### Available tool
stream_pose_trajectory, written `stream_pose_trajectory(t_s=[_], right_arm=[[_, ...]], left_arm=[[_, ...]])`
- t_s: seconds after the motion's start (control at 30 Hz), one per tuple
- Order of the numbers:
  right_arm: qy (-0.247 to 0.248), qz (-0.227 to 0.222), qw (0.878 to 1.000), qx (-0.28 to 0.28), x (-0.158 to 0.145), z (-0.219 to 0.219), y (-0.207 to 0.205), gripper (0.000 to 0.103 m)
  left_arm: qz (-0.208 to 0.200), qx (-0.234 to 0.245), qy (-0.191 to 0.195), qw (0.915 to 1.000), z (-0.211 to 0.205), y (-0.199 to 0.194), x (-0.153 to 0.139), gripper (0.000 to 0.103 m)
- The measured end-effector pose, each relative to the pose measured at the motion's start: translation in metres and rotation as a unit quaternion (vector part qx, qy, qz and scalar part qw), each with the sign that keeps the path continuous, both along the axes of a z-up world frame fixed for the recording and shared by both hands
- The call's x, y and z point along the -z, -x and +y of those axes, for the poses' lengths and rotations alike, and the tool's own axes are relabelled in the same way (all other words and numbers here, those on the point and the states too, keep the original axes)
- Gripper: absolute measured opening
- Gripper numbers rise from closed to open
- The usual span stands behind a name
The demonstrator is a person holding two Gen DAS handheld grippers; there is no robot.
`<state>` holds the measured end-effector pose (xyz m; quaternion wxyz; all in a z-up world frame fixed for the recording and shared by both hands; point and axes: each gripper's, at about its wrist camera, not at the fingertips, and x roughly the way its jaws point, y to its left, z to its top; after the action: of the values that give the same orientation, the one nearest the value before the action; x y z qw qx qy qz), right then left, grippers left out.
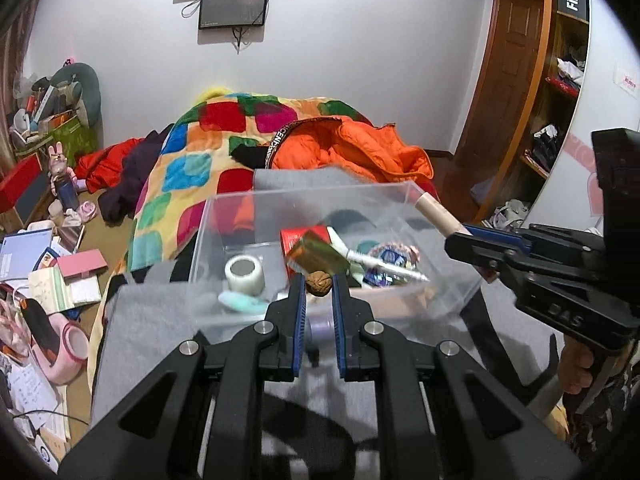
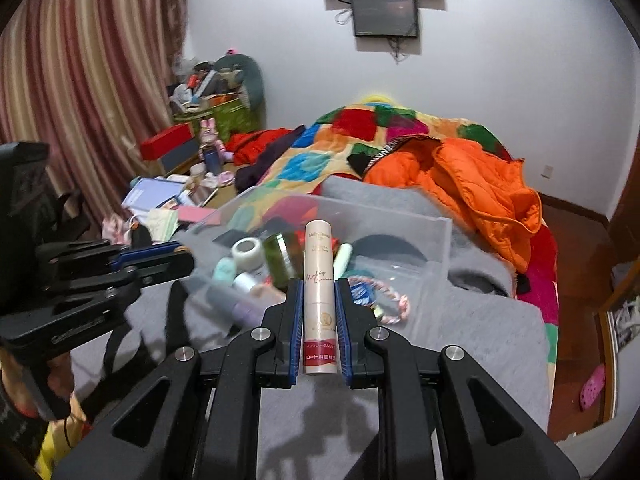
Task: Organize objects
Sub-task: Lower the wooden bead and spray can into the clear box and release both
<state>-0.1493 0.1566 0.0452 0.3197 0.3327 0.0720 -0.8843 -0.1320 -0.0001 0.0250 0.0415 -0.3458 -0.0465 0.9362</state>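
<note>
While the left gripper [image 1: 319, 286] pinches a walnut [image 1: 319, 284] above the clear box's [image 1: 320, 194] near edge, the right gripper [image 2: 319, 304] clamps a pale tube [image 2: 319, 296] — over the same box.

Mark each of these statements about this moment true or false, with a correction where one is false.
1. The left gripper holds a brown wrinkled walnut at its fingertips. True.
2. The right gripper is open and holds nothing. False: it is shut on a slim cream cosmetic tube with red print at its base.
3. The clear plastic box sits on grey cloth. True.
4. The clear plastic box holds nothing. False: a white roll of tape, a green-brown glass bottle and other small items lie in it.
5. The orange padded jacket lies on the bed beyond the box. True.
</note>
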Motion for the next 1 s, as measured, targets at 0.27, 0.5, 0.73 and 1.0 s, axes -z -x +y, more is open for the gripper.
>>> stream_pose_trajectory(t_s=[0.27, 0.5, 0.73, 1.0], right_arm=[[-0.009, -0.024, 0.999, 0.028, 0.012, -0.011, 0.033, 0.014], [-0.024, -0.035, 0.999, 0.019, 0.025, -0.022, 0.042, 0.014], [-0.042, -0.043, 0.998, 0.000, 0.036, -0.028, 0.037, 0.014], [-0.023, -0.043, 0.999, 0.000, 0.025, -0.016, 0.028, 0.014]], left_arm=[[-0.026, 0.009, -0.037, 0.9989, -0.003, 0.033, 0.012, 0.012], [-0.043, 0.015, -0.041, 0.9981, 0.003, 0.049, 0.025, 0.012], [-0.044, 0.015, -0.034, 0.9984, 0.006, 0.047, 0.028, 0.017], [-0.027, 0.013, -0.023, 0.9993, 0.005, 0.034, 0.018, 0.026]])
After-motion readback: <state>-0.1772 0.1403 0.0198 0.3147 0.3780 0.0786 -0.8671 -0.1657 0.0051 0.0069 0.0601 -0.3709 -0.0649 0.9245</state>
